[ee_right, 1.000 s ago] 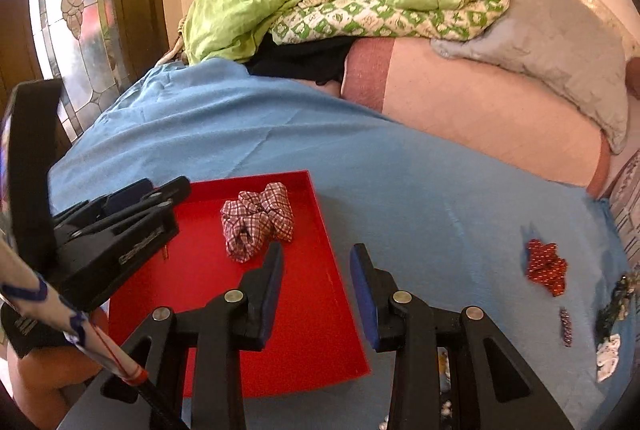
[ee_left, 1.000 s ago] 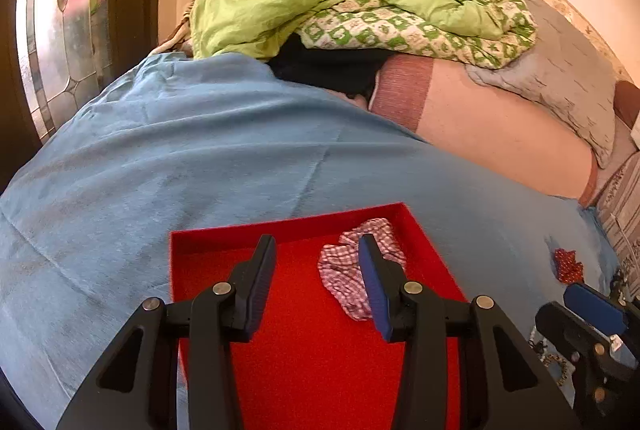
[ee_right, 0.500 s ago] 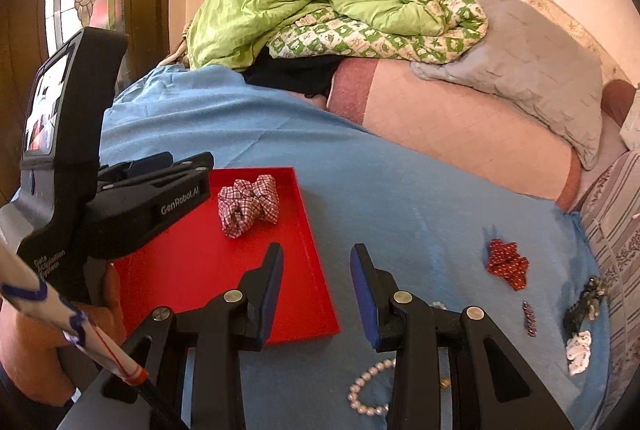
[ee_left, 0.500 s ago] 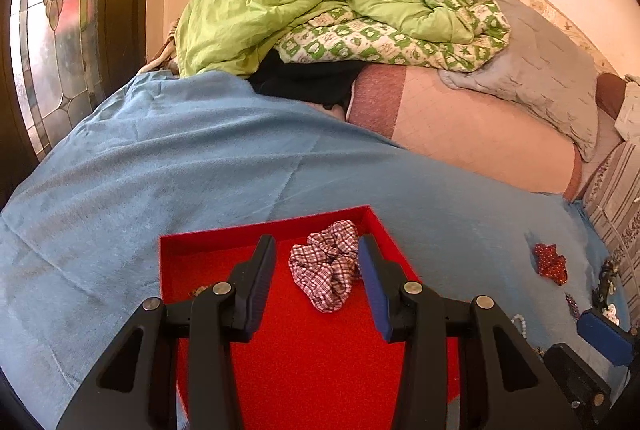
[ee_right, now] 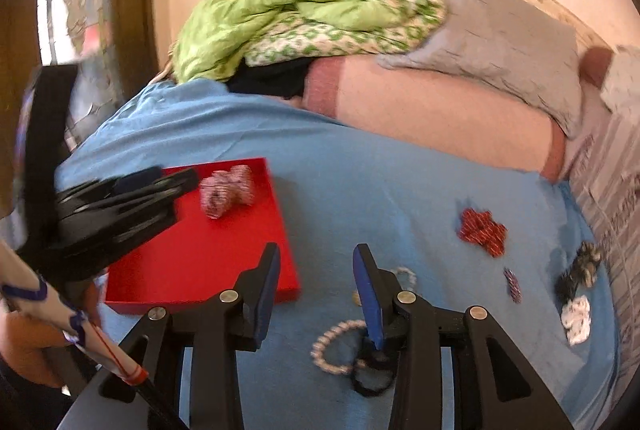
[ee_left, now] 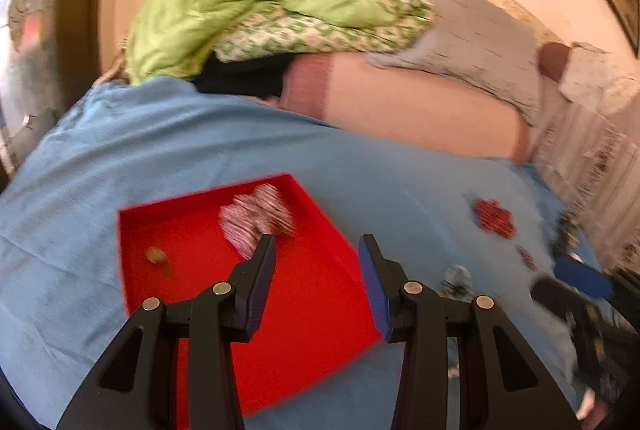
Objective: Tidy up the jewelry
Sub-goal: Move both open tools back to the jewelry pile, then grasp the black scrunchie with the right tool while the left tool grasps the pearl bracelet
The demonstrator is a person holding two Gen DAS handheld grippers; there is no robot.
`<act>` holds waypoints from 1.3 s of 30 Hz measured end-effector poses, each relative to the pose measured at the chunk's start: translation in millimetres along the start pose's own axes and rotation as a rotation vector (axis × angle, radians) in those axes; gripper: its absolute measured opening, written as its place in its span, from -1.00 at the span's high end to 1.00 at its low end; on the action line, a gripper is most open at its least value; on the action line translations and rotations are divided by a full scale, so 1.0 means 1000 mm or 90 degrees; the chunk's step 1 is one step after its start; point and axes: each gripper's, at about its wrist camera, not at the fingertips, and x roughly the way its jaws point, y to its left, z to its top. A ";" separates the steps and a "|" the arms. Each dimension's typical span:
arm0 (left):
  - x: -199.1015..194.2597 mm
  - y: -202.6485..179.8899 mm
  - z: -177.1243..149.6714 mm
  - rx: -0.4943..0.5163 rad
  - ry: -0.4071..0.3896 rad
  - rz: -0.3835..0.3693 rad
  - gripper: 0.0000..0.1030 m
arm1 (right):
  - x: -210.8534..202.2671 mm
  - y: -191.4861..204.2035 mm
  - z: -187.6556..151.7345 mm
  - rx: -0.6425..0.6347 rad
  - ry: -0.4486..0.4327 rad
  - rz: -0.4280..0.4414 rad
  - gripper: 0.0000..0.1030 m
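A red tray [ee_left: 320, 318] lies on the blue bedspread with a red-and-white checked scrunchie [ee_left: 256, 222] in its far corner and a small gold piece [ee_left: 156, 255] near its left wall. My left gripper [ee_left: 316, 250] hangs open over the tray's right half, holding nothing. My right gripper [ee_right: 316, 258] hovers over the bedspread just right of the tray [ee_right: 200, 254]; its jaws are opening with nothing between them. Below it lie a pearl bracelet [ee_right: 336, 346] and a black hair tie [ee_right: 372, 378]. A red scrunchie [ee_right: 482, 226] lies further right.
Further pieces lie at the bedspread's right side: a small beaded clip [ee_right: 513, 284], a dark scrunchie [ee_right: 580, 266] and a white one [ee_right: 576, 318]. Pillows and a green quilt [ee_right: 288, 2] are piled at the far end. The left gripper [ee_right: 176, 186] reaches over the tray's left half.
Both grippers have drawn back and shifted right, so the tray sits further left in both views. The pearl bracelet and black hair tie have come into the right wrist view.
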 end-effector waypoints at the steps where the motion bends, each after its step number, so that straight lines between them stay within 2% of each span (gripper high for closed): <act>1: -0.002 -0.004 -0.003 0.001 0.002 -0.010 0.20 | -0.001 -0.019 -0.007 0.030 0.003 0.000 0.21; 5: -0.008 -0.023 -0.036 -0.008 0.041 -0.070 0.18 | 0.000 -0.076 -0.031 0.125 -0.002 0.002 0.21; 8: 0.001 -0.038 -0.065 -0.010 0.094 -0.106 0.18 | 0.011 -0.108 -0.049 0.161 0.027 -0.006 0.21; 11: 0.017 -0.056 -0.082 0.023 0.136 -0.110 0.18 | 0.020 -0.127 -0.061 0.175 0.055 0.032 0.25; 12: 0.019 -0.061 -0.085 0.032 0.140 -0.109 0.18 | 0.024 -0.131 -0.066 0.181 0.073 0.063 0.25; 16: 0.029 -0.070 -0.088 0.045 0.146 -0.107 0.18 | 0.040 -0.131 -0.080 0.202 0.132 0.168 0.25; 18: 0.034 -0.069 -0.088 0.044 0.153 -0.102 0.18 | 0.045 -0.129 -0.084 0.204 0.150 0.198 0.25; 25: 0.045 -0.073 -0.094 0.068 0.171 -0.098 0.18 | 0.072 -0.116 -0.097 0.211 0.210 0.197 0.27; 28: 0.049 -0.073 -0.095 0.070 0.179 -0.102 0.18 | 0.082 -0.110 -0.099 0.207 0.226 0.199 0.48; 29: 0.051 -0.073 -0.095 0.069 0.182 -0.103 0.18 | 0.084 -0.107 -0.100 0.201 0.233 0.190 0.69; 30: 0.053 -0.074 -0.095 0.069 0.185 -0.106 0.18 | 0.086 -0.106 -0.101 0.197 0.237 0.187 0.79; 32: 0.055 -0.077 -0.096 0.071 0.190 -0.114 0.18 | 0.083 -0.107 -0.100 0.194 0.229 0.183 0.80; 39: 0.068 -0.099 -0.098 0.111 0.204 -0.134 0.19 | 0.052 -0.142 -0.087 0.246 0.130 0.174 0.81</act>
